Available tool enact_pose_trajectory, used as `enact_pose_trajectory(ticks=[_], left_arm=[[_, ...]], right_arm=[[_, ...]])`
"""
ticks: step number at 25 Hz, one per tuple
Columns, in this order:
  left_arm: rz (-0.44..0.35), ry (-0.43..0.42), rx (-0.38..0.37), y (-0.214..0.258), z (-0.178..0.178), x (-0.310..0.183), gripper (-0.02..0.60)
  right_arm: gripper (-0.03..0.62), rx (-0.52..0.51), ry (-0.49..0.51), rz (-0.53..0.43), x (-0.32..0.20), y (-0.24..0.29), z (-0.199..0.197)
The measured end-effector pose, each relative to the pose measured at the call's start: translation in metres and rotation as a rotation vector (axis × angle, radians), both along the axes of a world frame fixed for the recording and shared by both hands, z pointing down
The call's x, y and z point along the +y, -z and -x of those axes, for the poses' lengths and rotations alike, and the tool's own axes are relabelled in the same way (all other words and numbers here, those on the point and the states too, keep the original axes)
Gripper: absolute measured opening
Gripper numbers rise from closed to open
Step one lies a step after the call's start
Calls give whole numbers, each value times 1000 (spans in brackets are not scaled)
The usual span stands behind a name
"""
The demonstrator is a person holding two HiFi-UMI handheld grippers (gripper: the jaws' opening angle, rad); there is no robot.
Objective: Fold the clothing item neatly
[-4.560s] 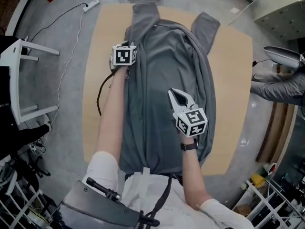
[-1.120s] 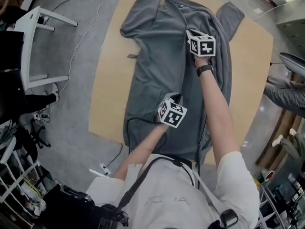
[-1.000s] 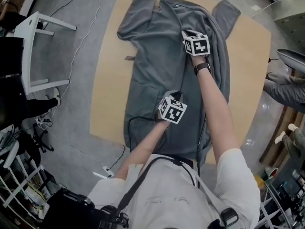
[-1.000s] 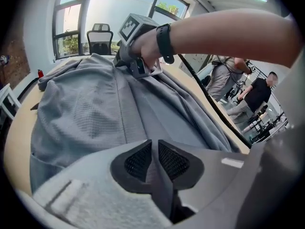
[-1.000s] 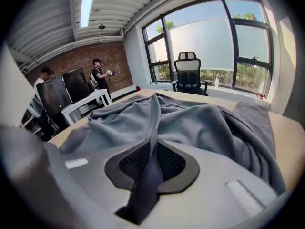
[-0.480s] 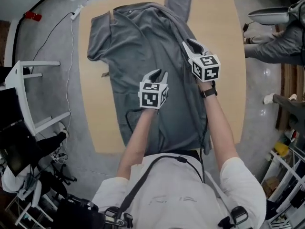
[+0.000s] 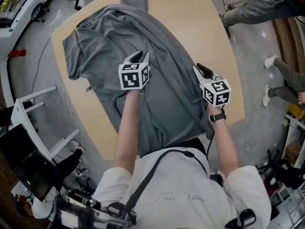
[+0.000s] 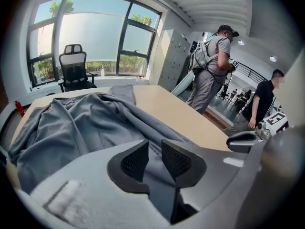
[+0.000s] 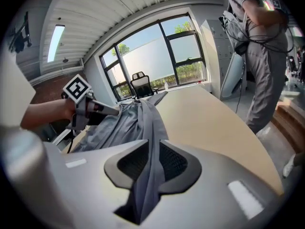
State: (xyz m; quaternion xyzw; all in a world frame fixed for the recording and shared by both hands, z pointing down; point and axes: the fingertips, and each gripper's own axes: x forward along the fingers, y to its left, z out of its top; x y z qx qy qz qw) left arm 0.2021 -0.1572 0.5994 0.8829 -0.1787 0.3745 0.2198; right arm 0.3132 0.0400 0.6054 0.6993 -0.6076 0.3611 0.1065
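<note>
Right claw (image 7: 200,70) had drawn back, closing tighter on an edge of the grey shirt (image 7: 100,46); left claw (image 7: 139,57) had just spread, empty. Thin pinch might slip, dropping the fold ahead.

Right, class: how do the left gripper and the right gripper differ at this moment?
The left gripper has its jaws apart, just opened, with nothing pressed between them. The right gripper, its jaws just closing, pinches a fold of the grey garment. The left gripper hangs over the garment's middle, the right gripper at its edge. Both hang above the wooden table.
</note>
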Motion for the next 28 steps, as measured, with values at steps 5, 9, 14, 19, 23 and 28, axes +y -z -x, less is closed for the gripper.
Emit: enact_pose_trajectory(ticks=[5,9,14,19,23,28], left_arm=[[-56,-70,-23,-5,-47,-19,91],[-123,-152,-56,0,-93,-53,91],[-159,-273,-146,-19,-148,-79,92],[-120,-383,-337,-71,-167,-84,124],[-17,-328,-426,-94,-159,-82,126],[-8,-329,-399,-90,-160,-73,20]], right_arm=[[87,11,-29,91,42,-25,7],[114,22,-3,149,56,-40,15],[114,34,1,185,76,-47,17],[114,13,-11,225,85,-59,20],[106,7,-8,312,95,-62,20],[47,41,-31,370,109,-69,20]])
